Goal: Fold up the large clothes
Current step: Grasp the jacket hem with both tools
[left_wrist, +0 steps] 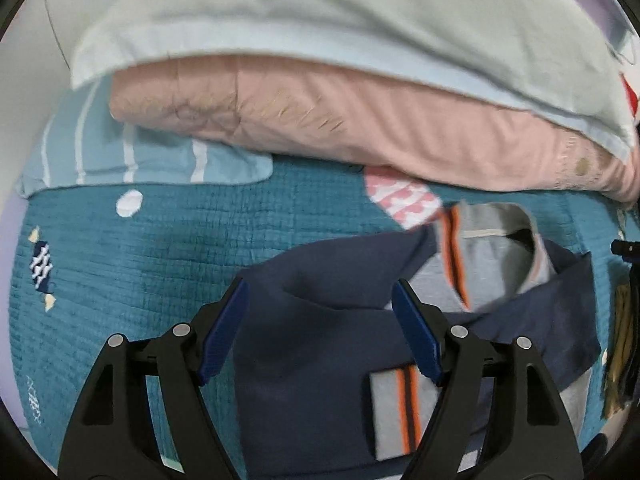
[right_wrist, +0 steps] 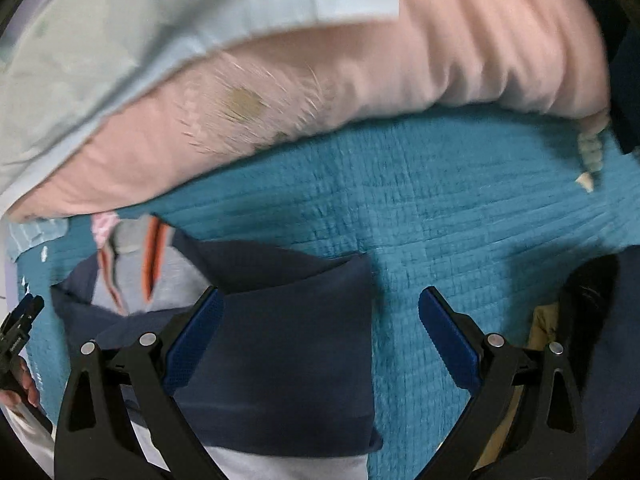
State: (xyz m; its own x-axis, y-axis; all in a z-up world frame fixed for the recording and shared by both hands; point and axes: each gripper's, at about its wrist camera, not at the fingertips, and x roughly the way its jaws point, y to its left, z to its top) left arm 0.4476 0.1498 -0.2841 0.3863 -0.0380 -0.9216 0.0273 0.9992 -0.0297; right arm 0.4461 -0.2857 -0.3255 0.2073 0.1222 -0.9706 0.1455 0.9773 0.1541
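Garment (left_wrist: 320, 360): a navy top with grey panels and orange-and-black stripes lies partly folded on the teal quilted bedspread (left_wrist: 160, 248). The grey collar area (left_wrist: 496, 248) faces up toward the far end, with navy cloth laid over the lower part. A grey cuff with an orange stripe (left_wrist: 400, 412) rests on the navy cloth. In the right wrist view the same garment (right_wrist: 288, 352) occupies the lower left, its straight folded edge running down the middle of the frame, with bare bedspread (right_wrist: 440, 220) to its right.

Left gripper (left_wrist: 320, 292): jaws stand wide apart above the navy cloth. Nothing is clamped between them; the blue pads (left_wrist: 224, 332) are clear of the fabric. Its tip also shows at the left edge of the right wrist view (right_wrist: 24, 312), with part of a hand (right_wrist: 24, 388) below it.

Right gripper (right_wrist: 320, 300): jaws stand wide apart, straddling the garment's folded edge, the left pad over navy cloth, the right over bedspread. Nothing gripped.

Surroundings: beyond the garment a pink quilt (left_wrist: 360, 128) lies folded, with a pale blue-green pillow (left_wrist: 320, 20) on top. A light blue striped cloth (left_wrist: 120, 152) lies at far left. Both frames are somewhat motion-blurred.
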